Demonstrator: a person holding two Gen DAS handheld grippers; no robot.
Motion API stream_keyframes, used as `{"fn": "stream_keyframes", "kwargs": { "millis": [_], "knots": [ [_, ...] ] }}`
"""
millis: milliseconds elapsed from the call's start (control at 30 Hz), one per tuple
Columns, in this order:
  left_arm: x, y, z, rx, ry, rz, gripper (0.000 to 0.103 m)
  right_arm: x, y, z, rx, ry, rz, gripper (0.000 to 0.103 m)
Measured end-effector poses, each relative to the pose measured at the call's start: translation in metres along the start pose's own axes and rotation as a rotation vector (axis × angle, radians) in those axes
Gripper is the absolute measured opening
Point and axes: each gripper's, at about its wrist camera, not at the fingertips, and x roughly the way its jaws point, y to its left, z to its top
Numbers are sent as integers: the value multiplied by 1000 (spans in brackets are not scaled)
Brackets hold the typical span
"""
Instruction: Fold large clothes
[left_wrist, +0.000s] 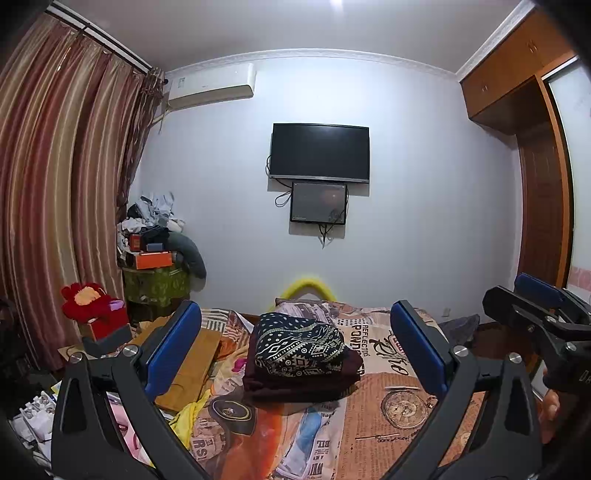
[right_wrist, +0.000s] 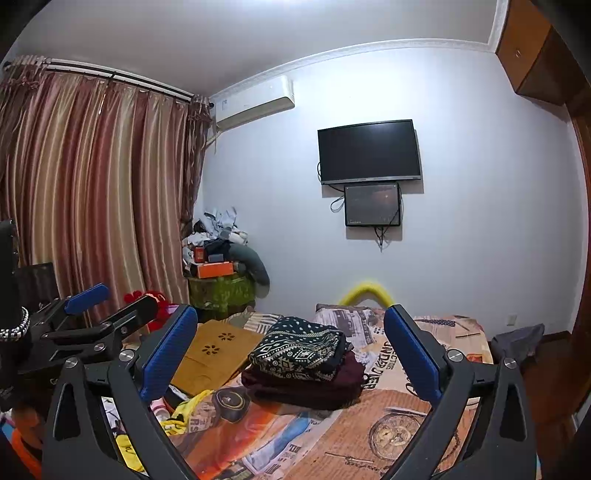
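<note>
my left gripper (left_wrist: 295, 350) and right gripper (right_wrist: 291, 350) both gape wide, empty, above the near bedspread (left_wrist: 388, 417). further out, mid-bed, sits the folded patterned garment (left_wrist: 301, 347) atop a maroon one (left_wrist: 295, 384): soft, light, floppy. i'd pinch the stack's folded edges.

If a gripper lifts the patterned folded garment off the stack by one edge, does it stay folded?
Probably not. The dark patterned folded garment looks soft and bulgy, so it would likely droop and unfold. It sits atop folded maroon cloth, so a push may slide it off.
</note>
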Motion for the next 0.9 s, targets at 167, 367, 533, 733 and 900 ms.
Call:
{"fn": "stream_keyframes", "kwargs": {
  "millis": [167,367,533,733,900],
  "knots": [
    [0,0,-1,-1,4,-1,102,-2,-2,0,1,3,-1,101],
    [-1,0,-1,-3,4,-2,102,-3,-3,1,1,6,1,101],
    [2,-1,-3,2,13,-15,102,-4,-4,1,7,4,-3,101],
    [4,-2,-5,1,23,-34,102,-5,-6,1,17,4,-3,101],
    [8,-2,-7,-18,47,-59,102,-5,-7,1,23,2,-2,102]
  ]
}}
